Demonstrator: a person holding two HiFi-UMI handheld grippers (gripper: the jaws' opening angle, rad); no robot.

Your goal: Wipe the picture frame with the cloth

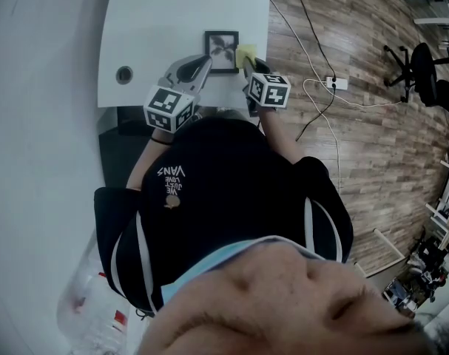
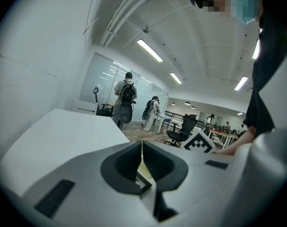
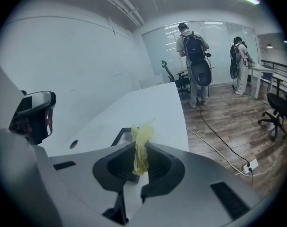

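From the head view we see the picture frame (image 1: 221,51) lying near the front edge of the white table (image 1: 172,21). It looks close to square, so we cannot give it a long axis. The left gripper (image 1: 203,65) reaches its near left side, and the right gripper (image 1: 251,66) comes in from the right with the yellow cloth (image 1: 245,55) touching or just beside the frame's right edge. The frame therefore lies ahead and to the left of the cloth, and we judge the wipe has to sweep leftward across the glass, with the right hand the nearer one to do it. In the left gripper view the jaws are pressed together. A pale corner with a dark border, the frame (image 2: 144,178), sits low between them, so we think this gripper pinches the frame to steady it, though the view is too tight to be sure. The cloth does not appear in this view at all. In the right gripper view the jaws are clenched on the bunched cloth (image 3: 140,148), which stands up between them, and a dark edge of the frame (image 3: 119,137) shows just past the left jaw. Only the head view shows both grippers against the frame at once.
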